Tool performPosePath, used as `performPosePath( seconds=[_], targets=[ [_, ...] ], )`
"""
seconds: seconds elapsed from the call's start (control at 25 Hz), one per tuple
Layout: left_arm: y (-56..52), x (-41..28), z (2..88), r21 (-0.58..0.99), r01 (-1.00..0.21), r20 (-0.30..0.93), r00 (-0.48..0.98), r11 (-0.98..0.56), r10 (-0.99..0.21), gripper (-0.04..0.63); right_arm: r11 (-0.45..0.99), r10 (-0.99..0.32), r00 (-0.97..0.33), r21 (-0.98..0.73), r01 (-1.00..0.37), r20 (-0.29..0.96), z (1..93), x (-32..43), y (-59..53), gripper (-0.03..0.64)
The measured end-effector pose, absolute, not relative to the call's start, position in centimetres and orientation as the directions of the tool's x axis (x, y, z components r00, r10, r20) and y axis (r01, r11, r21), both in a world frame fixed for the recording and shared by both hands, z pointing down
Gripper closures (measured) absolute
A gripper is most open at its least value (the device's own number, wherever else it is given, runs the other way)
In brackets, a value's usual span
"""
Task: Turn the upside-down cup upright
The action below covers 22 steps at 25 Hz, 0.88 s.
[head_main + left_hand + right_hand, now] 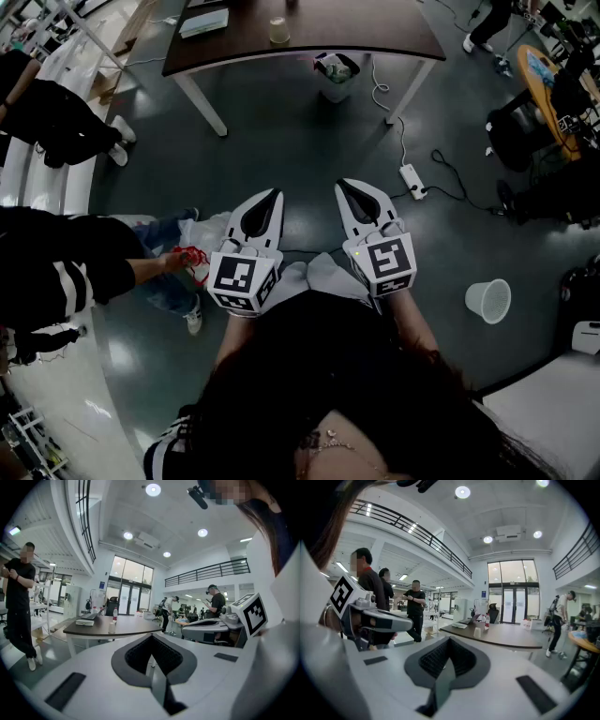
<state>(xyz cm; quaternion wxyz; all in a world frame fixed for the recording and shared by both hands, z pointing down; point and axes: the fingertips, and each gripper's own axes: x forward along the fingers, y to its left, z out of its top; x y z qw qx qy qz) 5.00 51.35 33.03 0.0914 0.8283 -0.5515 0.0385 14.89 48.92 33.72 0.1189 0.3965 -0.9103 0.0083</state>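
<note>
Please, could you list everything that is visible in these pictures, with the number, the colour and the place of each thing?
table: one, dark top with white legs, far ahead of the claws
cup: one, pale, on the table near its front edge
lined bin: one, pale, on the floor under the table
power strip: one, white, on the floor, ahead and right of the right claw
mesh wastebasket: one, white, on the floor at the right
bystanders: at least two, black clothes, at the left
left claw: one, white with dark pads, shut, empty
right claw: one, white with dark pads, shut, empty
</note>
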Motion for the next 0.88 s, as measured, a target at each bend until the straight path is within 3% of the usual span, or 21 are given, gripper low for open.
performPosePath(
  seconds=[0.88],
  targets=[
    [47.8,6.7,33.3,0.110,-0.940,0.174,0.339,-0.324,-0.924,0.594,0.718,-0.692,-0.697,0.082,-0.691,0.186,33.8,16.9,44.3,0.598]
  ],
)
